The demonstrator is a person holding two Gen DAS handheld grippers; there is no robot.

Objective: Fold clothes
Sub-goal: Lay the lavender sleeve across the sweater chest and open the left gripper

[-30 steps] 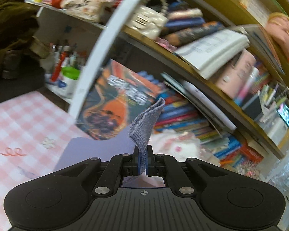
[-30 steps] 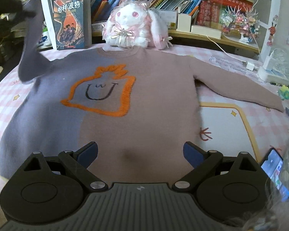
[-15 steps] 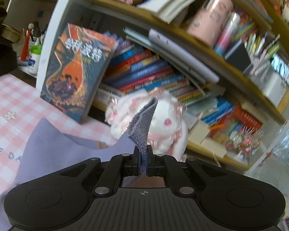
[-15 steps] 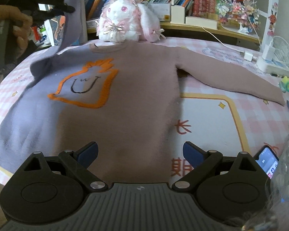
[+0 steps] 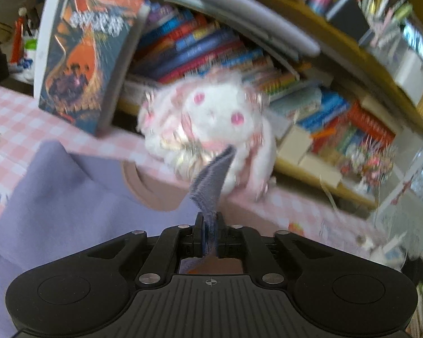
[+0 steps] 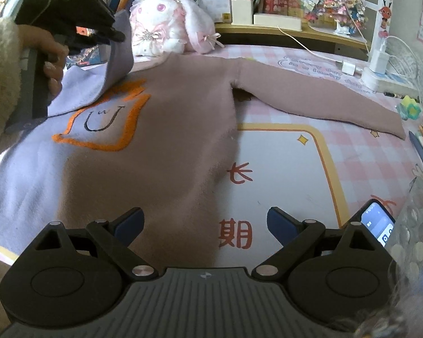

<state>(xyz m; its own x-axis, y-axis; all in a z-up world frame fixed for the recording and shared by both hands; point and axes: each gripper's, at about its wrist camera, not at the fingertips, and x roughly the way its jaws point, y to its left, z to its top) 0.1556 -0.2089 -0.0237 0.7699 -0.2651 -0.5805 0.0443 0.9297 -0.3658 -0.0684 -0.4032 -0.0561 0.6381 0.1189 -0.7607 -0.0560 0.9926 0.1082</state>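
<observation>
Right gripper [image 6: 205,222] hovers by the sweater's [image 6: 166,129] hem, fingers spread wide, nothing held. The sweater lies flat on the checked table [image 6: 338,152], soft, light and floppy, so it should drape. Beyond the orange motif [image 6: 104,124], the left gripper [image 5: 210,232] pinches the lilac cuff [image 5: 211,180] over the chest; that ribbed edge looks the firmest hold. The plush rabbit [image 6: 166,25] sits past the collar.

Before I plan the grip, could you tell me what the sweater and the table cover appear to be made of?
Sweater: apparently soft, matte, fuzzy knit; its nap looks brushed and the lifted sleeve drapes limply. Table cover: likely smooth printed plastic or vinyl, lying flat with faint sheen; uncertain.
</observation>
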